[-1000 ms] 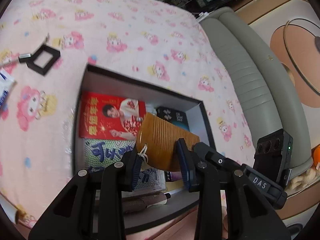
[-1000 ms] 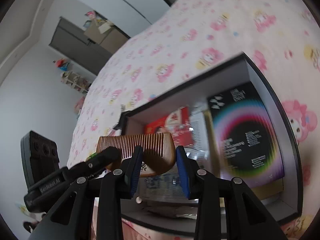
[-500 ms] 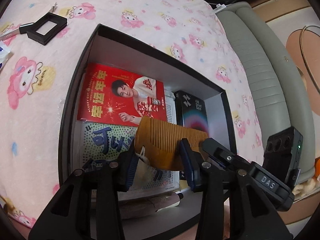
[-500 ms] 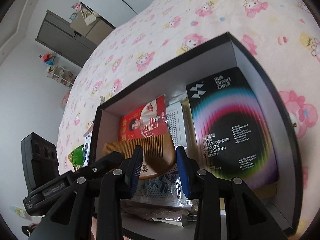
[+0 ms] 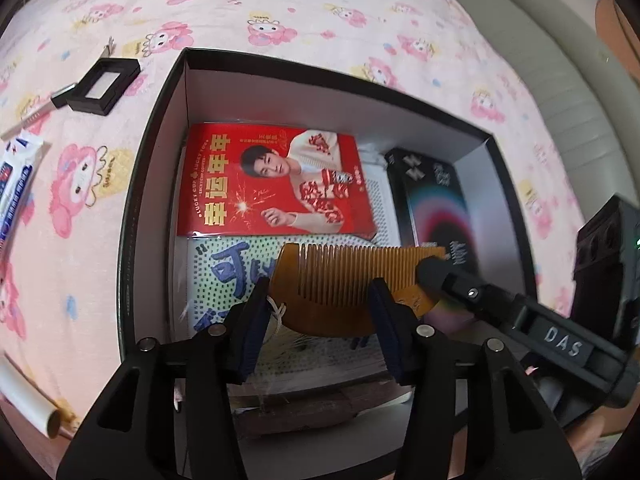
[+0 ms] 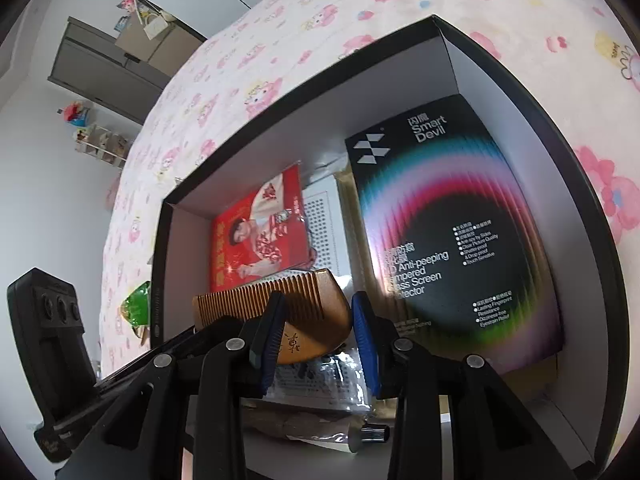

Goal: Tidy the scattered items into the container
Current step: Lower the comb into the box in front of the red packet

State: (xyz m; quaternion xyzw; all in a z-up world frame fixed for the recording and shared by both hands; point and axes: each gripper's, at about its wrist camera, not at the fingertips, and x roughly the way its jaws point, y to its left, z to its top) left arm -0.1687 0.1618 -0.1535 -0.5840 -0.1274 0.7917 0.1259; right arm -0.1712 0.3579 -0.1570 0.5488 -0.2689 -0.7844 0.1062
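A brown wooden comb [image 5: 352, 280] hangs level over the open black box [image 5: 160, 128] with white inner walls. In the left wrist view it lies between the spread fingers of my left gripper [image 5: 320, 320], whose right finger crosses in front of it. One finger [image 5: 472, 292] of the right gripper lies over the comb's right end. In the right wrist view the comb [image 6: 304, 304] fills the gap of my right gripper [image 6: 316, 328], which is shut on its rounded end. The box [image 6: 500, 64] holds a red packet [image 6: 256, 240] and a black screen-protector box [image 6: 452, 232].
On the pink cartoon-print bedsheet left of the box lie a black frame [image 5: 100, 86], a blue-and-white packet [image 5: 12, 184] and a white tube [image 5: 28, 400]. A green wrapper [image 6: 136, 304] lies beyond the box's left wall. A grey padded bed edge [image 5: 560, 64] runs at the right.
Both grippers have come down closer over the box with the comb. The left gripper's jaws have spread wider, and the comb has swung from tilted to level. The right gripper's gap is unchanged.
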